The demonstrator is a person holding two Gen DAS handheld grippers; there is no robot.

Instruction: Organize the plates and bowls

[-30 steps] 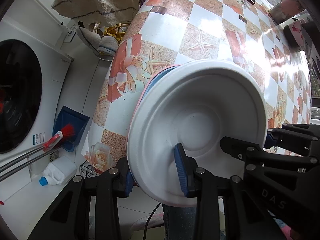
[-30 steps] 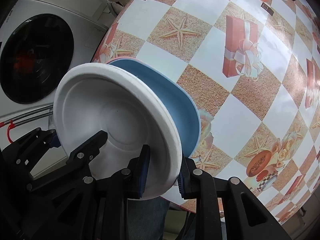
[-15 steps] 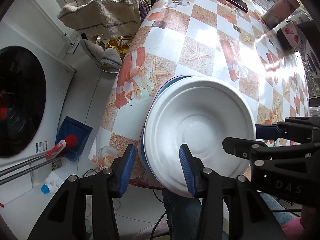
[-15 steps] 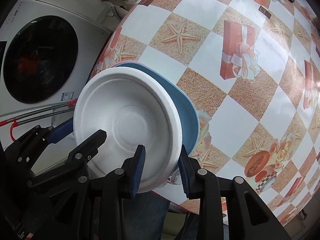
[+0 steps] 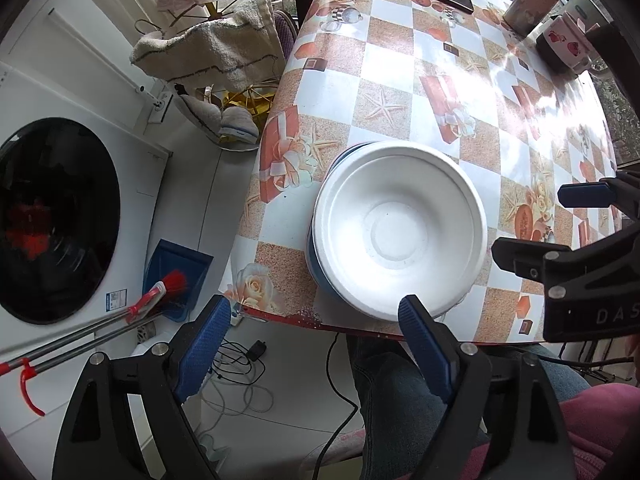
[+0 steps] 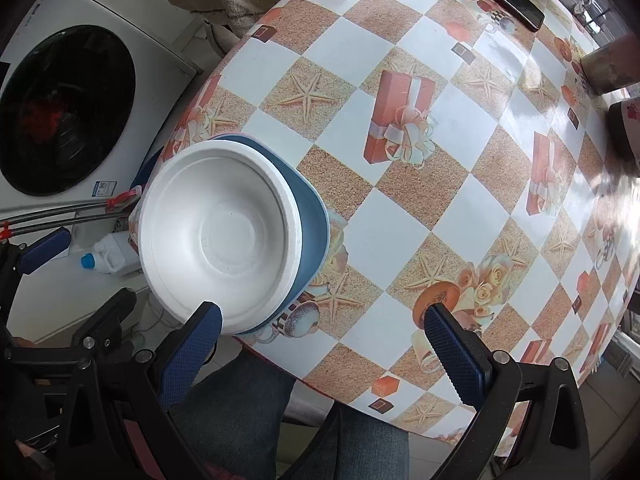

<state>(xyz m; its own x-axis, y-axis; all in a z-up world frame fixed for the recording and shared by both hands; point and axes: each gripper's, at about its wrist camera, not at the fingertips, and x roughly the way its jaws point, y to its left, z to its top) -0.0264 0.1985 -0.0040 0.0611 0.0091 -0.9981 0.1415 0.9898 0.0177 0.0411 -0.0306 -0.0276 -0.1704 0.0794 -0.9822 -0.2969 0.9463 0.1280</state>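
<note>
The white bowl (image 5: 400,228) now sits on top of the blue plate (image 6: 310,220), at the near left corner of the bench (image 5: 400,68). Half a second ago both our claws were closed on its rim; now both are wide apart and pulled back, so the bowl is released and, we judge, this stacking step is finished. A thin pink edge shows under the blue plate, maybe one more plate. The left claw (image 5: 316,340) hangs before the near edge of the bench, one finger just beside the bowl's near rim. The right claw (image 6: 324,340) stands with its left finger near the same rim, holding nothing.
</note>
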